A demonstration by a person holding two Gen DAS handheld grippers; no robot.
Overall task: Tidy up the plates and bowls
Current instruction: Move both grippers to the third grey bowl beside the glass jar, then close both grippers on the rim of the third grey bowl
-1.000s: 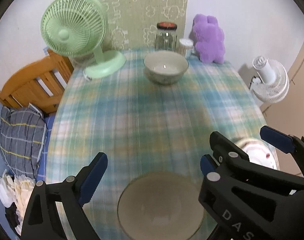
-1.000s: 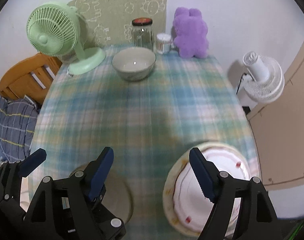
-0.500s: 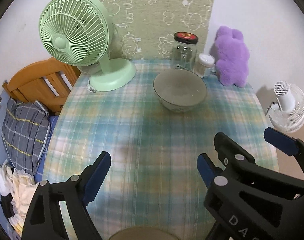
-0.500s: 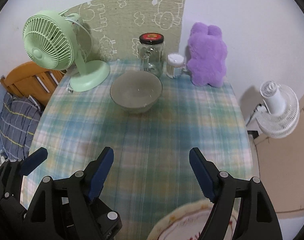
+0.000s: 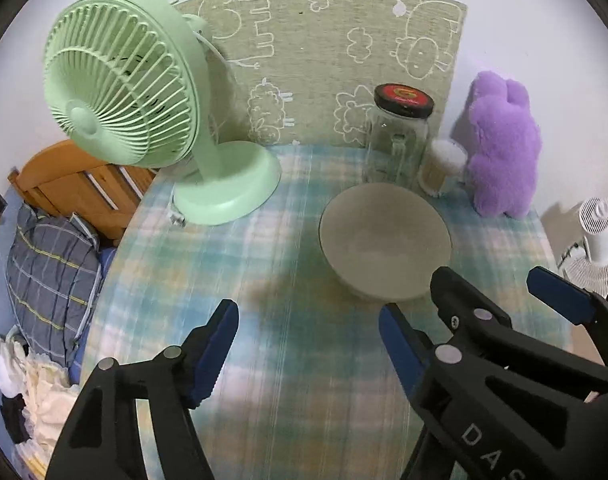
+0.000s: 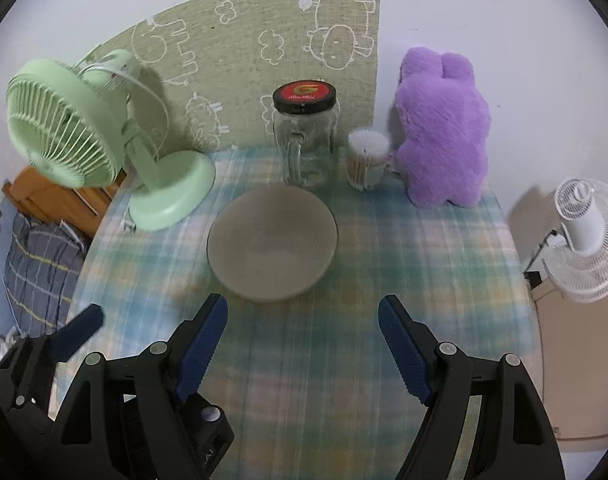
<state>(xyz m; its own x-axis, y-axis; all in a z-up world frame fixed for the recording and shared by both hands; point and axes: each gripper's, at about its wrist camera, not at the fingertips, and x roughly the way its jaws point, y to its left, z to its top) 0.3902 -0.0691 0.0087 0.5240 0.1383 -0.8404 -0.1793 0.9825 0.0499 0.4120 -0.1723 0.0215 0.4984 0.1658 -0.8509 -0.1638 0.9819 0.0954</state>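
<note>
Both grippers, left gripper (image 5: pixel 308 334) and right gripper (image 6: pixel 303 330), seen spread, empty. Bowl (image 6: pixel 272 242) on counter (image 6: pixel 384 280) judged ceramic: rigid, heavy, slick, breakable; near rim judged best hold.

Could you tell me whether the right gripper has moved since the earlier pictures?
Yes. The right gripper has advanced toward the bowl and glass jar, which loom larger now.

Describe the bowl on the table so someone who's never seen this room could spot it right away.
Find the green fan at the back left of the plaid table. To its right, just before the black-lidded glass jar, sits the bowl. It is the only dish there: wide, round, dull grey-beige.
</note>
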